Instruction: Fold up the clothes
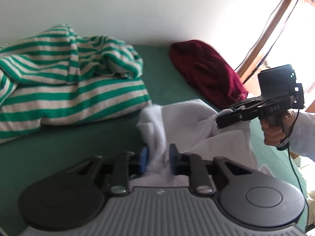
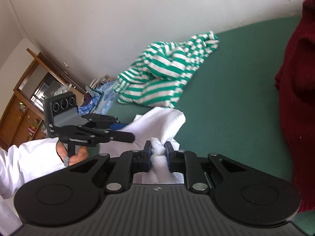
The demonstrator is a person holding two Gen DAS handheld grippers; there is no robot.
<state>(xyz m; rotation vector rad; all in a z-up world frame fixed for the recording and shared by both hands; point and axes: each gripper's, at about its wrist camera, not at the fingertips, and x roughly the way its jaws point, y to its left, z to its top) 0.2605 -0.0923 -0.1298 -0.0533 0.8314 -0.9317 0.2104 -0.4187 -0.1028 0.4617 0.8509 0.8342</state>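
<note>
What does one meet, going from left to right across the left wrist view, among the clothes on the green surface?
Green-and-white striped garment → white cloth, gripped by the left gripper → dark red garment.

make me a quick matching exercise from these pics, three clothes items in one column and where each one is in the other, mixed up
Things:
1. white garment
2. striped garment
3. dark red garment

Places:
A. lying loose on the green sheet, close to the window side
B. bunched in a heap by the wall
C. pinched between both grippers

Pairs: 1-C, 2-B, 3-A
</note>
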